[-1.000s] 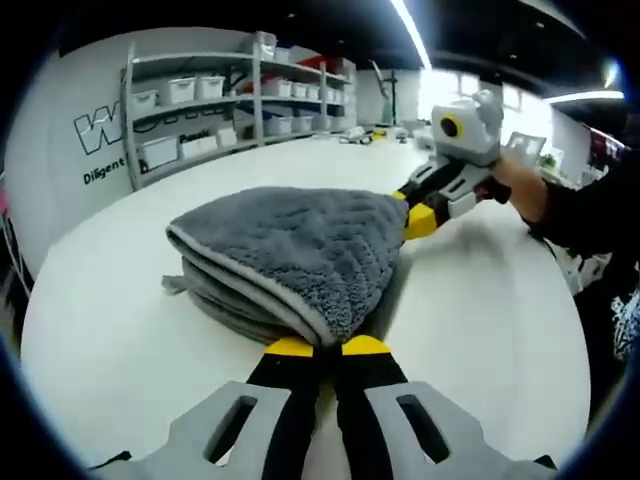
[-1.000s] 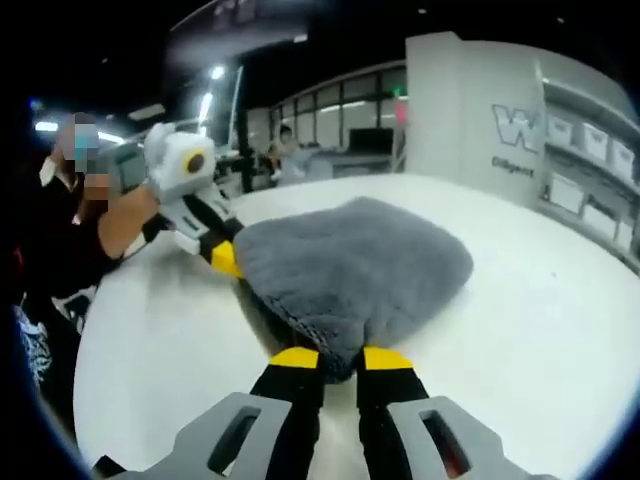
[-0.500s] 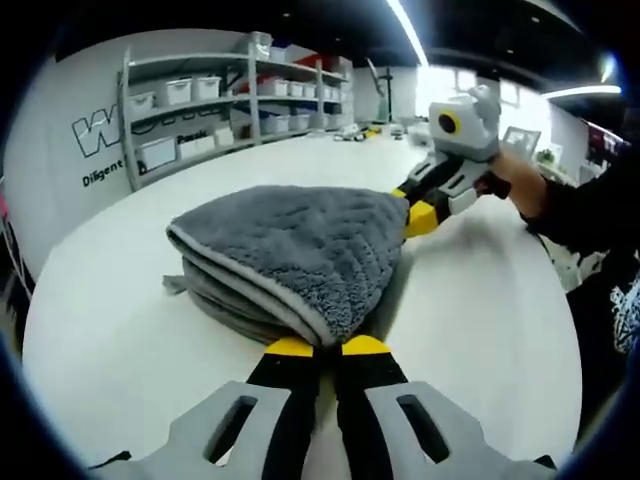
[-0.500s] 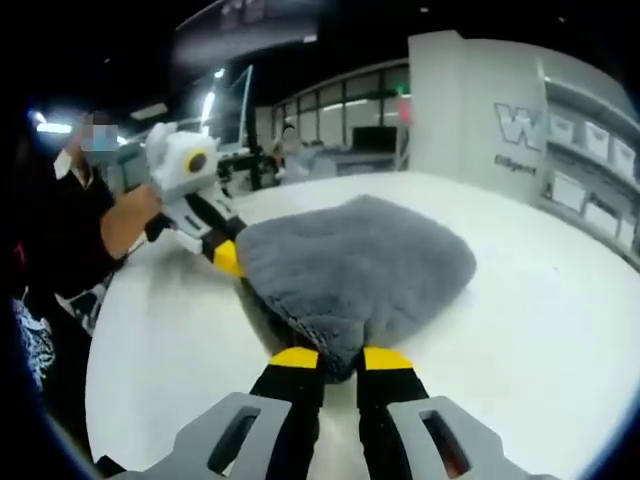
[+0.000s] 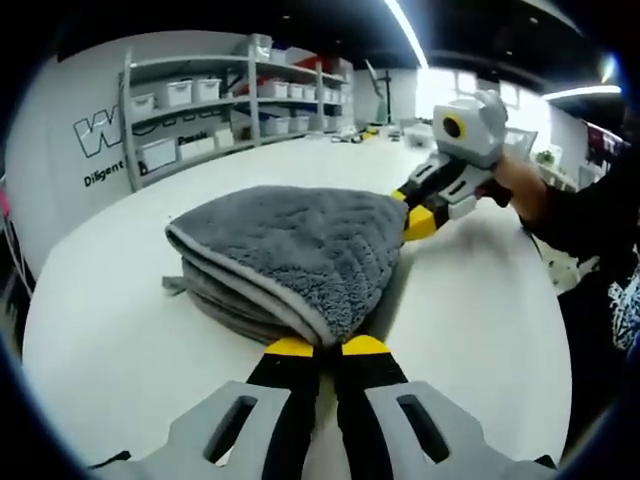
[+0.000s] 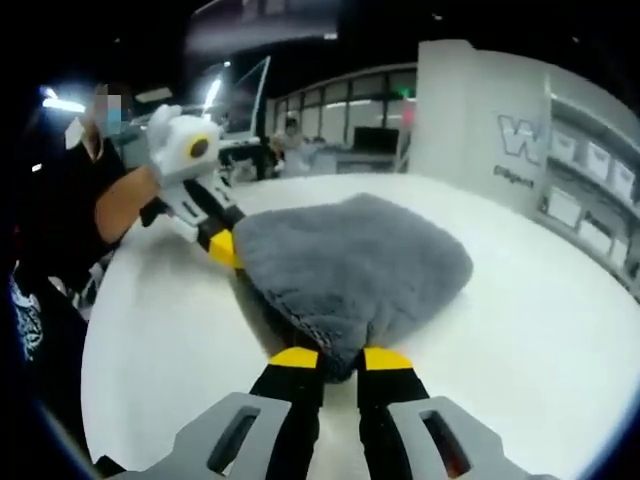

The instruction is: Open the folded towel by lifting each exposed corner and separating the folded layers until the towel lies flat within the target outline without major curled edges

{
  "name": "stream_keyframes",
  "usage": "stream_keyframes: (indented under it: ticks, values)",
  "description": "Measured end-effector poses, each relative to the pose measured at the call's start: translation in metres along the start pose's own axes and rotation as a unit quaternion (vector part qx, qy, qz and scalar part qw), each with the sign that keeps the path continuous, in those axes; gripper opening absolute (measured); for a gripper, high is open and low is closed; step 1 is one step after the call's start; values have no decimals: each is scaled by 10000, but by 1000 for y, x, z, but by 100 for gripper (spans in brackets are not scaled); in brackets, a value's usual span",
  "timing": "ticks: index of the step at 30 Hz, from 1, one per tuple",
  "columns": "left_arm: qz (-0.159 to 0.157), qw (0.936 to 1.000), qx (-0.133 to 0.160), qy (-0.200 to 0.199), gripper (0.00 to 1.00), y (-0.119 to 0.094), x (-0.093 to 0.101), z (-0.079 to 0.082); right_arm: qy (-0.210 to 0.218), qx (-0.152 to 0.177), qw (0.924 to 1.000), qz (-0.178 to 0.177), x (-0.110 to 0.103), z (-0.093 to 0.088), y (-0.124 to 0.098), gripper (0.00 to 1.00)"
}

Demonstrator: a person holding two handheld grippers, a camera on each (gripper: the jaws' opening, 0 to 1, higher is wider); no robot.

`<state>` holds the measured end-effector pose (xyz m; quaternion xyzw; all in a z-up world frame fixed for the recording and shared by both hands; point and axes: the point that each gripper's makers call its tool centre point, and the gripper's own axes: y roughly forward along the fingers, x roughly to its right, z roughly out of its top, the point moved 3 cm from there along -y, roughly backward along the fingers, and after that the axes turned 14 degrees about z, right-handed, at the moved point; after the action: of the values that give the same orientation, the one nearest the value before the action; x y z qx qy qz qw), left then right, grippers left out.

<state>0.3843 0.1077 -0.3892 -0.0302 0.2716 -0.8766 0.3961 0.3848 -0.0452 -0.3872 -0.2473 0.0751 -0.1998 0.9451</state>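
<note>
Both grippers clamped on opposite corners of a folded grey towel on a white table.

In the left gripper view, the shelves (image 5: 225, 95) stand at far left behind the table (image 5: 110, 330). The towel (image 5: 290, 250) lies mid-table, folded in several layers, top layer raised at the near corner. The left gripper (image 5: 318, 348) rises from the bottom, jaws pinched on that near corner. At right, the right gripper (image 5: 412, 215) slants down from a hand (image 5: 520, 185), arm extended, biting the far corner. In the right gripper view, the right gripper (image 6: 340, 358) grips its towel corner firmly; the left gripper (image 6: 222, 245) holds the opposite corner.
</note>
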Motion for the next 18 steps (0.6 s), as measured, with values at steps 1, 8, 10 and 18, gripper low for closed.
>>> stream_keyframes:
  ticks: [1, 8, 10, 18]
  values:
    - [6, 10000, -2, 14, 3, -1, 1, -1, -16, -11, 10000, -6, -1, 0, -1, 7]
    - [-9, 10000, 30, -30, 3, -9, 6, -5, 88, 88, 9999, 24, -11, -4, -4, 7]
    - [-9, 10000, 29, -27, 3, -10, 7, -5, 88, 95, 9999, 23, -13, -5, -4, 7]
    - [-25, 10000, 20, -6, 3, -17, 13, -9, 120, 157, 9998, 55, -19, -7, -6, 7]
